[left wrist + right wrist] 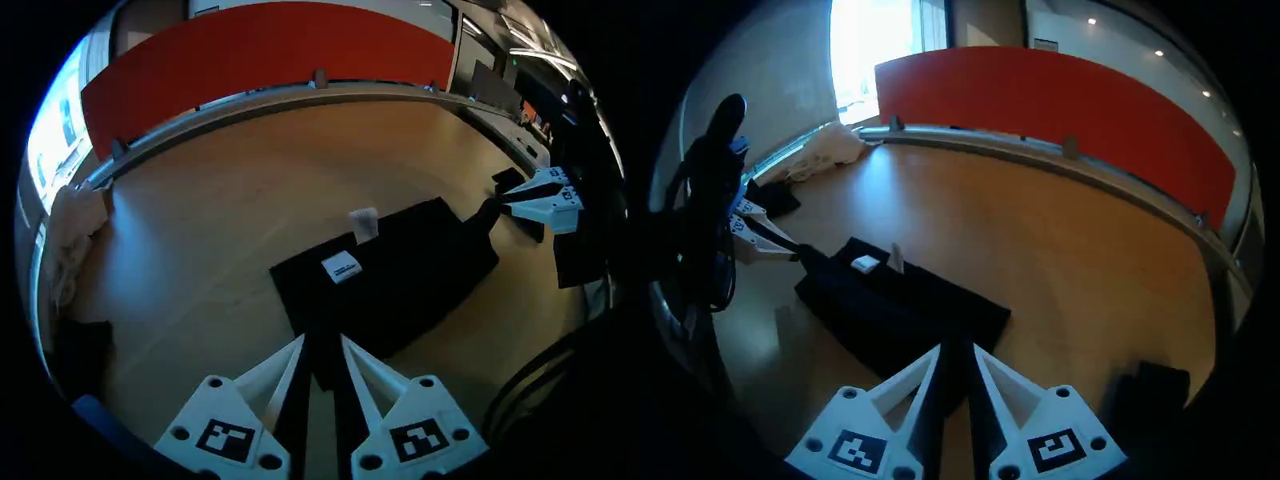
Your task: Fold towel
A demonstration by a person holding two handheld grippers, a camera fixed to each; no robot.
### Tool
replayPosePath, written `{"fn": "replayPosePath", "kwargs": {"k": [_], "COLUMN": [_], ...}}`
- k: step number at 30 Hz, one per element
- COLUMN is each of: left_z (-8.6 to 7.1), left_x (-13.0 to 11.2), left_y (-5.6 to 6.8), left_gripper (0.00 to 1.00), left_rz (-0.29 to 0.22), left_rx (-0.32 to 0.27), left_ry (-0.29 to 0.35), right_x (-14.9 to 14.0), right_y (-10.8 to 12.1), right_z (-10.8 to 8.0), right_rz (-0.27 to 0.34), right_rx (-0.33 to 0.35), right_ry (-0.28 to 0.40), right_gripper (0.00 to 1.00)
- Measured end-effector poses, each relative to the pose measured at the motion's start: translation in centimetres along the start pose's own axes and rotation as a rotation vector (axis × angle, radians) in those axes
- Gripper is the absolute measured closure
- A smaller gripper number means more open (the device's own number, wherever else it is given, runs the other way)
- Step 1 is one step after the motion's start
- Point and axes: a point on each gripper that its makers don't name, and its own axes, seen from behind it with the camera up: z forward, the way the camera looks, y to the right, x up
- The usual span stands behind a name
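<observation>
A black towel (400,272) lies spread on the wooden table (240,184), with a white label (342,267) and a second white tag (364,224) on it. In the left gripper view my left gripper (322,342) is shut on the towel's near corner. My right gripper (512,206) pinches the far right corner. In the right gripper view the towel (888,308) stretches from my right gripper (958,347), shut on its near edge, to the left gripper (798,254), which holds the far corner. A gloved hand (708,200) carries the left gripper.
A red divider panel (264,56) runs along the table's far edge. A beige cloth heap (824,148) lies at a back corner of the table. A dark bundle (1152,384) sits near the right gripper, another dark bundle (80,352) near the left gripper.
</observation>
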Motion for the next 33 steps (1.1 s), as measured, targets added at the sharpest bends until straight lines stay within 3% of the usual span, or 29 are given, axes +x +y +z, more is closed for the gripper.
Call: {"fn": "replayPosePath", "kwargs": {"k": [14,20,28,33], "left_z": [3.5,4.1,4.6,5.0], "left_x": [0.1,0.1,0.2,0.3], "left_y": [-1.4,-1.6,-2.3,-2.7], "left_gripper": [0.81,0.76,0.71,0.64], "left_rz": [-0.01,-0.021,0.0,0.0], "left_rx": [0.035,0.039,0.062,0.077], "left_ry": [-0.013,-0.015,-0.016,-0.013], "right_x": [-1.3,-1.4,-1.5,-1.4], "right_y": [1.0,1.4,1.7,2.1], "right_z": [3.1,3.7,4.3,4.6], "right_rz": [0.03,0.037,0.031,0.041], "right_rx": [-0.014,-0.027,-0.048,-0.066], "right_ry": [-0.048,-0.054,-0.059,-0.056], "right_gripper": [0.86,0.85,0.82,0.8]}}
